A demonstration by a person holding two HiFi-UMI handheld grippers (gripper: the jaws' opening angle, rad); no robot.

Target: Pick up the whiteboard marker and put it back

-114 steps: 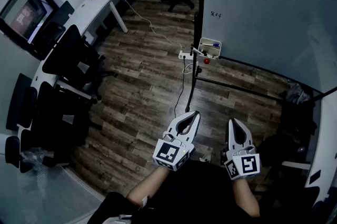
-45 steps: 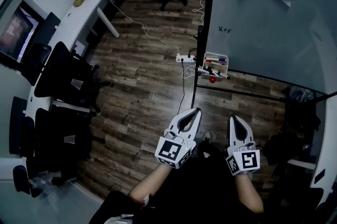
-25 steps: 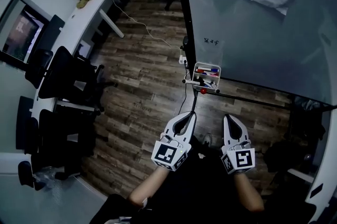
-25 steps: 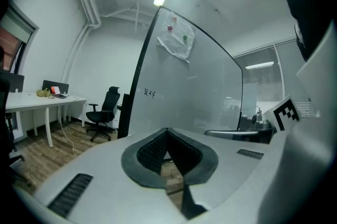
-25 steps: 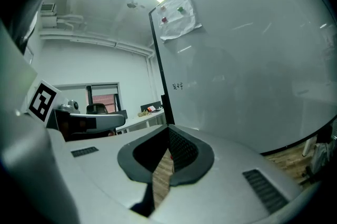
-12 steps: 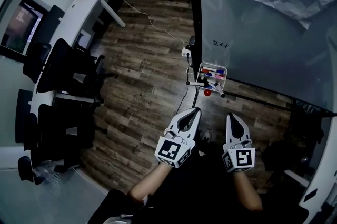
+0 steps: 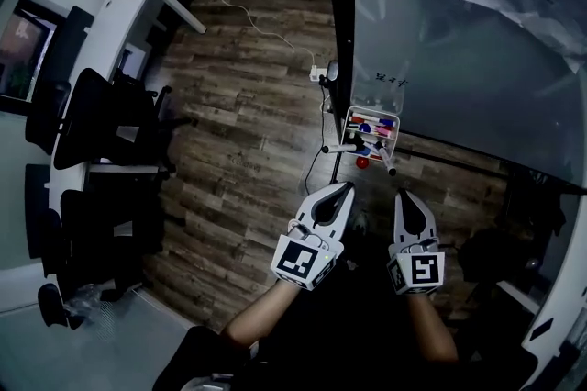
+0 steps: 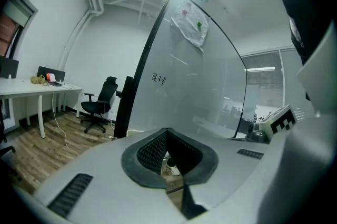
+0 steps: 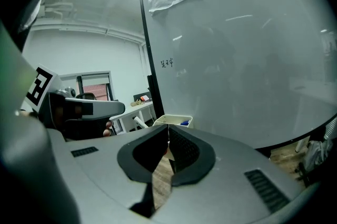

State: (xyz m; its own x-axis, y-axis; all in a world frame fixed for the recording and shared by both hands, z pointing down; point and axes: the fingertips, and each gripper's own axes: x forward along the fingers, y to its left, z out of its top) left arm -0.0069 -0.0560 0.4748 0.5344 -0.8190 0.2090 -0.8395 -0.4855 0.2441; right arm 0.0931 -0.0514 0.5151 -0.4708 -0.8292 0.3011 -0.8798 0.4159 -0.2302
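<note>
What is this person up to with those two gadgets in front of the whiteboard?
A person stands facing a whiteboard with a two-jaw gripper in each hand. The left gripper and the right gripper are both shut and hold nothing. Just ahead of them, a small white tray at the board's lower edge holds several whiteboard markers. No marker has been picked up yet, and both grippers are short of the tray.

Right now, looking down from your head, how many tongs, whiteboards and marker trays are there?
Tongs: 2, the left tongs and the right tongs
Whiteboard: 1
Marker tray: 1
Total: 4
</note>
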